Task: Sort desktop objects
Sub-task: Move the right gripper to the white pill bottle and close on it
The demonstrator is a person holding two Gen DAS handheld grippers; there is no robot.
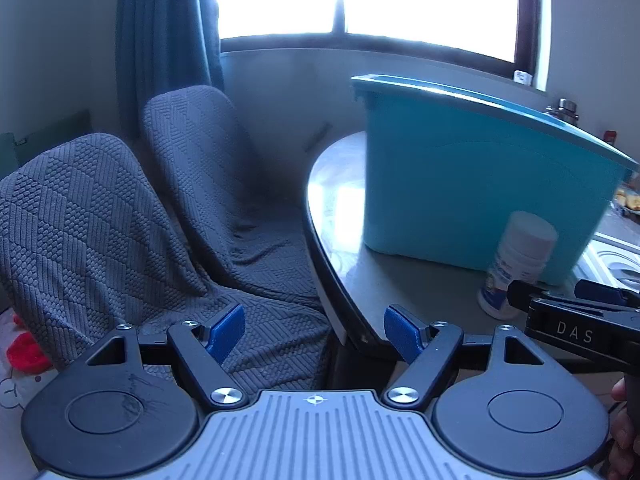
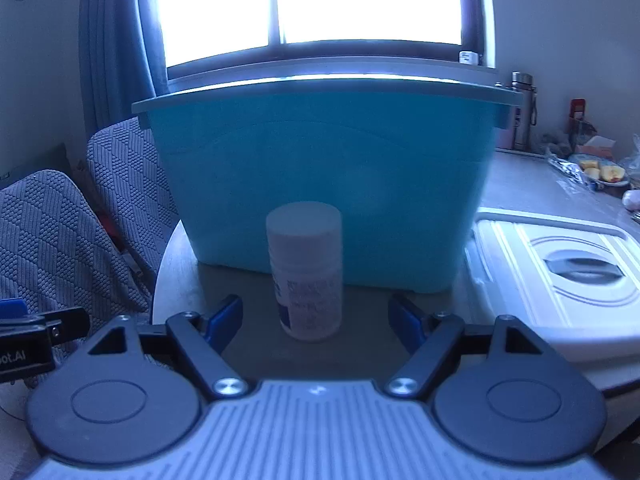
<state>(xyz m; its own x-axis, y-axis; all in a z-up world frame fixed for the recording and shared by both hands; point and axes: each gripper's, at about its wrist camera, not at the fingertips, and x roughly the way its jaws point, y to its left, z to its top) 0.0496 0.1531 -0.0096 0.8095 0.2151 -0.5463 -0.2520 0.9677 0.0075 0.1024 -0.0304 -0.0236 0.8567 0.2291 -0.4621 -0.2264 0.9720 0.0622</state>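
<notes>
A white pill bottle (image 2: 306, 272) with a white cap stands upright on the round table (image 2: 176, 264), just in front of a teal plastic bin (image 2: 320, 168). My right gripper (image 2: 316, 326) is open and empty, its blue pads either side of the bottle's base and slightly nearer the camera, not touching it. In the left wrist view the bottle (image 1: 516, 264) stands at the right beside the bin (image 1: 472, 176), with the right gripper's (image 1: 568, 300) black fingers next to it. My left gripper (image 1: 314, 332) is open and empty, off the table's left edge.
A white lid (image 2: 560, 276) lies flat on the table right of the bottle. Two grey-covered chairs (image 1: 132, 216) stand left of the table (image 1: 344, 200). A steel flask (image 2: 522, 108), food wrappers and fruit sit on the counter at the far right. A window is behind the bin.
</notes>
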